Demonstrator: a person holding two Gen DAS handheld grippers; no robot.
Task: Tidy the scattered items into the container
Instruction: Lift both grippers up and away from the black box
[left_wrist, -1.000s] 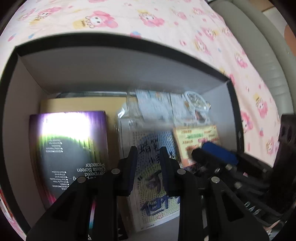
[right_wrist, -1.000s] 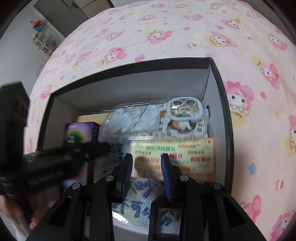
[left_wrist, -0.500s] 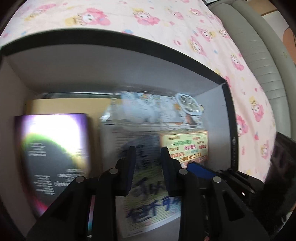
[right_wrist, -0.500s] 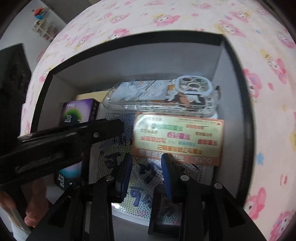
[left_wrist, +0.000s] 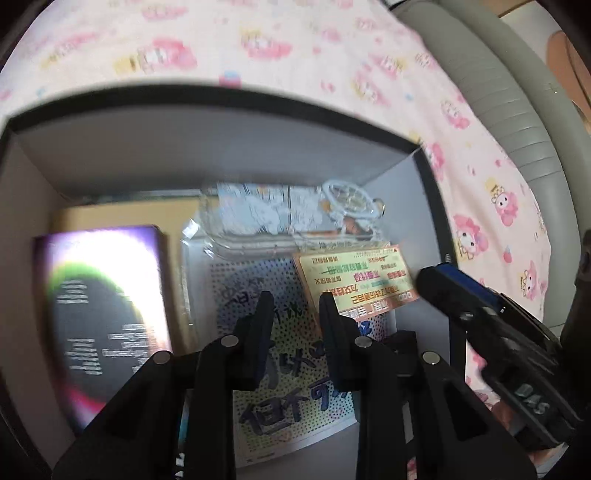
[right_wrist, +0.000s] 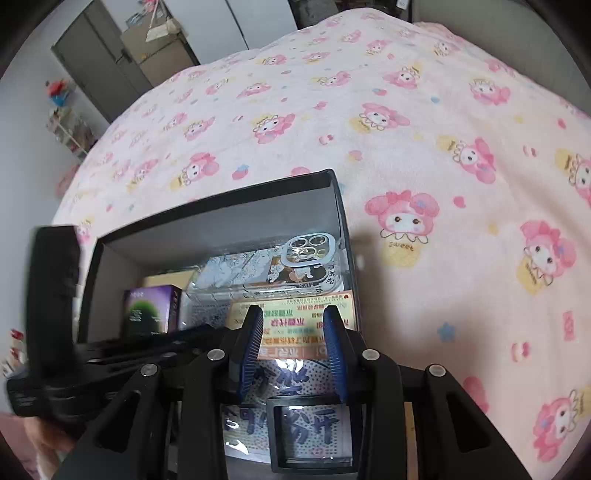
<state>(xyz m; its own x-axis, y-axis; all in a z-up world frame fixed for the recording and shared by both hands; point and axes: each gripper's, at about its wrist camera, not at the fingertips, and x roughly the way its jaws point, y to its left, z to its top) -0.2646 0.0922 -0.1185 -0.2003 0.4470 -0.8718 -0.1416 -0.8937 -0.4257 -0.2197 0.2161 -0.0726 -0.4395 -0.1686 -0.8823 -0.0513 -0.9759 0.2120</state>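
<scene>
While your left gripper (left_wrist: 293, 321) closes on nothing and your right gripper (right_wrist: 293, 338), also empty, eases open above the box (right_wrist: 341, 206) on the bed (right_wrist: 424, 147), where the phone case (right_wrist: 273, 271) and card (right_wrist: 291, 319) already lie, a careless lift could snag its wall and tip it.

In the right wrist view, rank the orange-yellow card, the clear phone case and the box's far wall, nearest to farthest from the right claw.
1. Orange-yellow card, just past the right claw.
2. Clear phone case, behind the card.
3. Box's far wall, at the back.
</scene>
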